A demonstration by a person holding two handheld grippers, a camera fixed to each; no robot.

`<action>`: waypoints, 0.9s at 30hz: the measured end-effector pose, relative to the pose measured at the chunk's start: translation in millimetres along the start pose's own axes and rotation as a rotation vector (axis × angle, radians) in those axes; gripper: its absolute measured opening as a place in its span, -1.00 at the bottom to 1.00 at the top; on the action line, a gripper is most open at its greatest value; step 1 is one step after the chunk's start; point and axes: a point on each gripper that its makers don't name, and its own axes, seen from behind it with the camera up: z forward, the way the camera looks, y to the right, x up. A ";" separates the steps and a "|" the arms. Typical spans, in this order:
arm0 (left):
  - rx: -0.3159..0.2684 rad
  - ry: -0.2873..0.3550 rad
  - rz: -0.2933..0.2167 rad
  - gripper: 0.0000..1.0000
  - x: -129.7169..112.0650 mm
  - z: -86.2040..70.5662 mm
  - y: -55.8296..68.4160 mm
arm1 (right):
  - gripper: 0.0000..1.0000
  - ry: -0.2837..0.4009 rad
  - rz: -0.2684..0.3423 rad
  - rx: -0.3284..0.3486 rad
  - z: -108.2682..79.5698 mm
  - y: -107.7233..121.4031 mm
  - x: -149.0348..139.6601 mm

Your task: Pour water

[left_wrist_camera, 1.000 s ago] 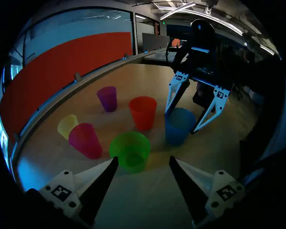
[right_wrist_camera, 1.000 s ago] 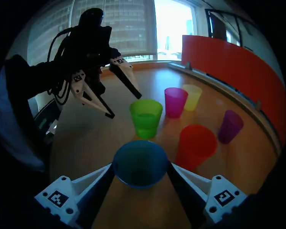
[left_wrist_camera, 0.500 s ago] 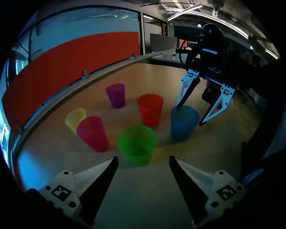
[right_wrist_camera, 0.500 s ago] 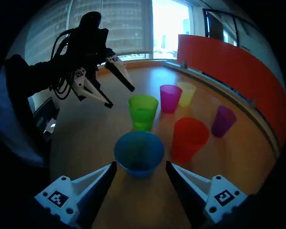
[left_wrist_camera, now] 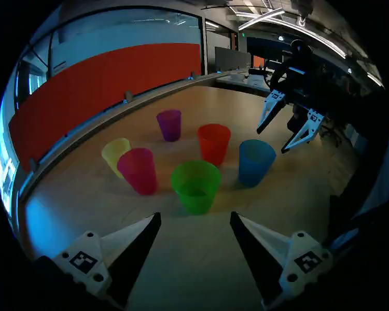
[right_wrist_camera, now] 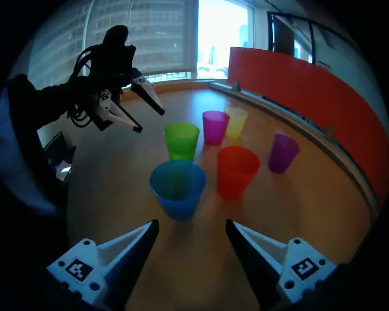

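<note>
While we look along the left gripper view, left tool (left_wrist_camera: 195,214): our two fingers stand spread wide, low over the wooden tabletop (left_wrist_camera: 194,264), gripping nothing.
Green translucent plastic cup (left_wrist_camera: 196,186): upright and nearest us, just ahead of the gap between our fingertips and apart from them; we cannot tell whether it holds water.
Blue translucent plastic cup (left_wrist_camera: 255,163): upright, right of the green one and a little farther off, not touching it.
Orange-red plastic cup (left_wrist_camera: 213,144): upright behind the gap between green and blue.
Pink plastic cup (left_wrist_camera: 138,171): upright left of the green one, partly covering the yellow plastic cup (left_wrist_camera: 113,152) behind it.
Purple plastic cup (left_wrist_camera: 169,125): upright and farthest off, toward the long red wall panel (left_wrist_camera: 101,83).
Right tool (left_wrist_camera: 271,142): raised beyond the blue cup and clear of it, fingers spread, empty.

Right gripper view, right tool (right_wrist_camera: 192,222): we see its fingers wide apart above the tabletop (right_wrist_camera: 194,269), pinching nothing.
Blue cup (right_wrist_camera: 178,189): upright, just ahead of the fingertips, free of both.
Orange-red cup (right_wrist_camera: 237,171): close on its right.
Green cup (right_wrist_camera: 181,141): behind the blue one.
Pink (right_wrist_camera: 215,127) and yellow (right_wrist_camera: 236,121) cups: side by side farther back; we cannot tell whether they touch.
Purple cup (right_wrist_camera: 283,153): alone at right, near the red panel.
Left tool (right_wrist_camera: 151,122): at upper left, carried by a dark-sleeved arm (right_wrist_camera: 39,109), in the air, fingers spread and empty.
</note>
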 end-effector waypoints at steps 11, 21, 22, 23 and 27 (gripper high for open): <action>0.088 0.038 -0.062 0.99 -0.5 -7.5 -17.2 | 1.00 0.041 0.048 -0.095 -15.9 20.8 0.8; 0.238 0.070 -0.090 0.99 -4.5 -28.8 -52.5 | 1.00 0.100 0.113 -0.221 -33.0 44.9 13.0; 0.257 0.081 -0.092 0.99 -2.7 -32.0 -56.4 | 1.00 0.108 0.120 -0.239 -35.7 48.4 15.9; 0.273 0.091 -0.094 0.99 -1.2 -34.9 -59.8 | 1.00 0.116 0.126 -0.255 -38.1 51.6 18.4; 0.329 0.139 -0.113 0.99 5.9 -44.3 -72.5 | 0.99 0.151 0.150 -0.325 -48.2 65.7 30.3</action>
